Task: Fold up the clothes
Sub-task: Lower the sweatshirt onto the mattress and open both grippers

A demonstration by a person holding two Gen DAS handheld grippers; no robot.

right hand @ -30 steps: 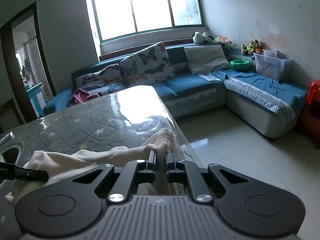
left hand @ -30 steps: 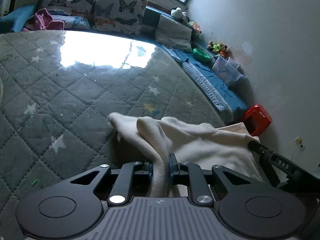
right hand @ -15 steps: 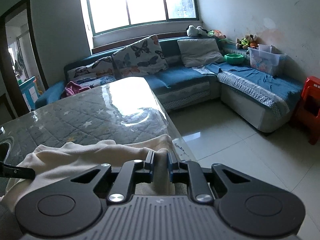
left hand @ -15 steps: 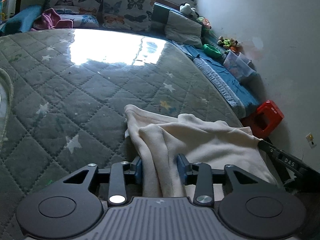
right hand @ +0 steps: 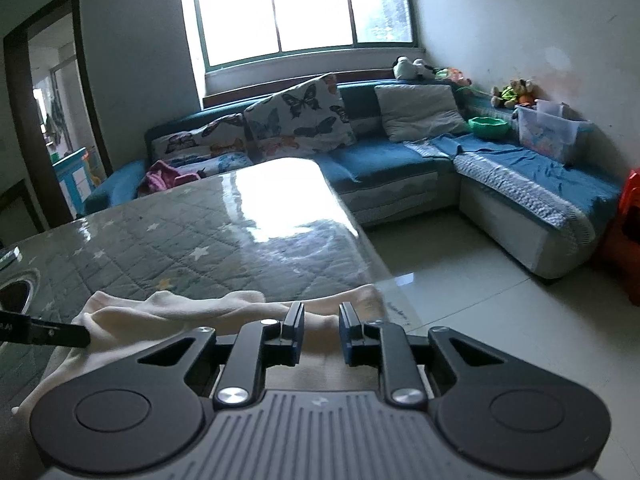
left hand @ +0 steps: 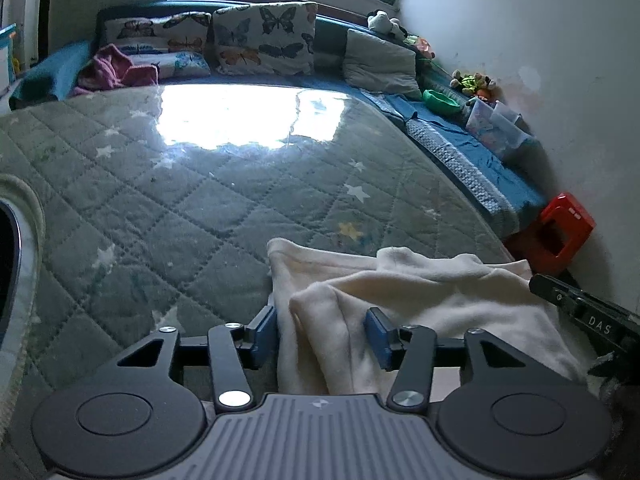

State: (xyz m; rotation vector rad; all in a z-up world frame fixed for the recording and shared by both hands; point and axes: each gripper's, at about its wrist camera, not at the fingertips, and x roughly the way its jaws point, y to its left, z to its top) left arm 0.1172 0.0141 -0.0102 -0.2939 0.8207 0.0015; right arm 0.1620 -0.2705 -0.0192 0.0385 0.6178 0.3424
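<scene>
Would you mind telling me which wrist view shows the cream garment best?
The left wrist view: the cream garment fills the foreground, folds visible between the open left gripper. The right wrist view shows only its rumpled far edge.

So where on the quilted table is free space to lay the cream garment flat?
Free: the quilted table between the cream garment, the sofa-side edge and the round rim at left. Crowded: the near right corner, where the garment lies.
</scene>
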